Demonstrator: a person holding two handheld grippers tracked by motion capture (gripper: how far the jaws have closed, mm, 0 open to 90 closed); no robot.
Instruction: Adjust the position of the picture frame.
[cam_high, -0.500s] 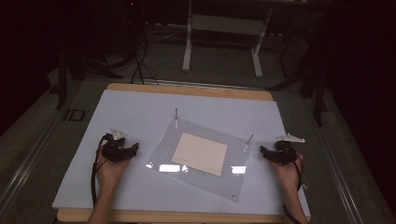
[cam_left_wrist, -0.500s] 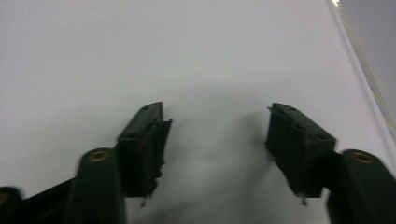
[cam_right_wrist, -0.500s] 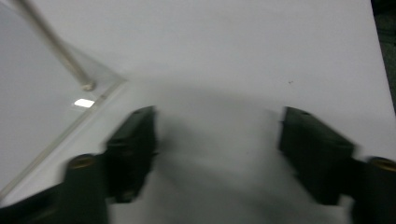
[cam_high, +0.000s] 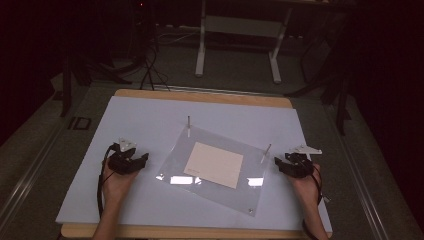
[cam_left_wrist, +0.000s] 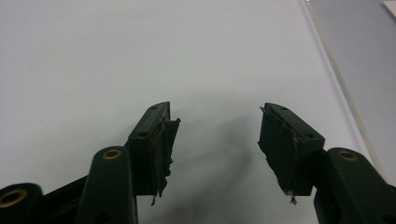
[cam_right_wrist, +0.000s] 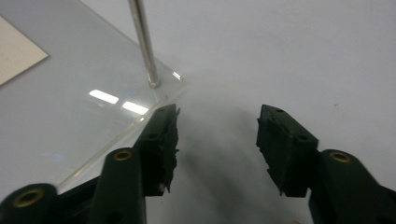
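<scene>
A clear acrylic plate (cam_high: 215, 172) lies at an angle on the white board (cam_high: 150, 120), with a beige sheet (cam_high: 214, 164) in its middle. Thin metal posts stand at two of its corners, one at the far corner (cam_high: 188, 123) and one at the right corner (cam_high: 267, 151). To the left of the plate my left gripper (cam_high: 142, 160) rests open on the board, its jaws (cam_left_wrist: 217, 112) apart with nothing between them. My right gripper (cam_high: 277, 163) sits open just outside the plate's right corner. In the right gripper view (cam_right_wrist: 218, 114) the post (cam_right_wrist: 144, 46) rises just beyond the left jaw.
The board lies on a wooden table (cam_high: 200, 96) with its edge showing at the back and front. Beyond the table are a white stand's legs (cam_high: 237, 55) and cables on a dark floor. The plate's near corner (cam_high: 251, 211) lies close to the board's front edge.
</scene>
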